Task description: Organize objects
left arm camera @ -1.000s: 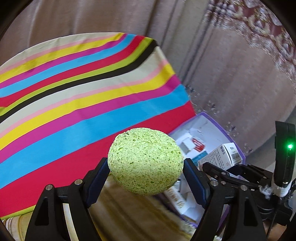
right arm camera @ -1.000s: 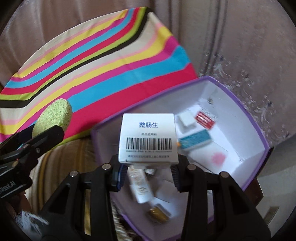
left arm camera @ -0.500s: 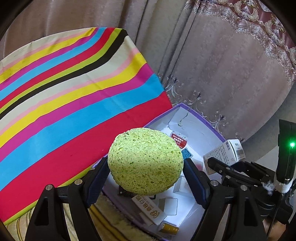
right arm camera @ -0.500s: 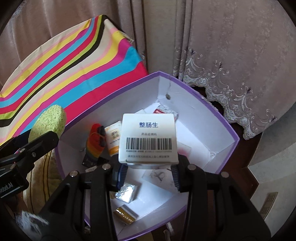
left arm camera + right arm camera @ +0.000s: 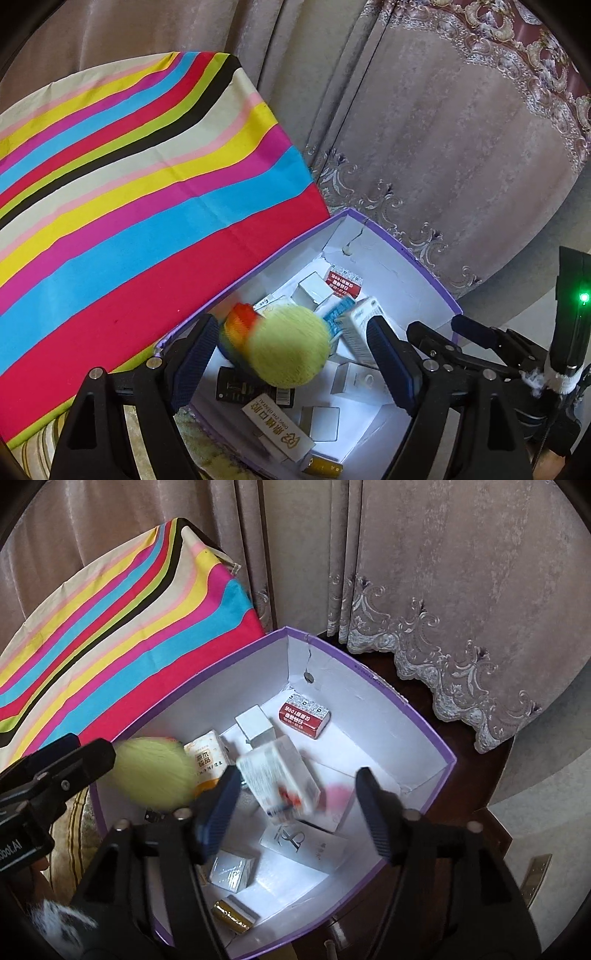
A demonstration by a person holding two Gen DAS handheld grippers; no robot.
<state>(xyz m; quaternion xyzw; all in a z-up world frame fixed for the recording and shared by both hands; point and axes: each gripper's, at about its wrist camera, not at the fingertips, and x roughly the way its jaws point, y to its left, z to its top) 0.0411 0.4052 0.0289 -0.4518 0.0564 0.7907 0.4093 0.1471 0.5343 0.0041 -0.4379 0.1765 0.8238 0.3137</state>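
Green sponge (image 5: 290, 345) and white medicine carton (image 5: 279, 779) are dropping, blurred, into the purple-rimmed box (image 5: 410, 709); both grippers, left (image 5: 291, 354) and right (image 5: 293, 805), are standing open, the right having just opened, gripping nothing.

I can read little inside the purple box (image 5: 424, 716). Near its front wall, a white carton (image 5: 282, 430) carries gold Chinese characters with "DING ZHI DENTAL" beneath them. Toward the far corner, a red packet (image 5: 304, 718) has white Chinese print, upside down. At the box's left, the other gripper's black body (image 5: 16, 847) shows "obot.AI".
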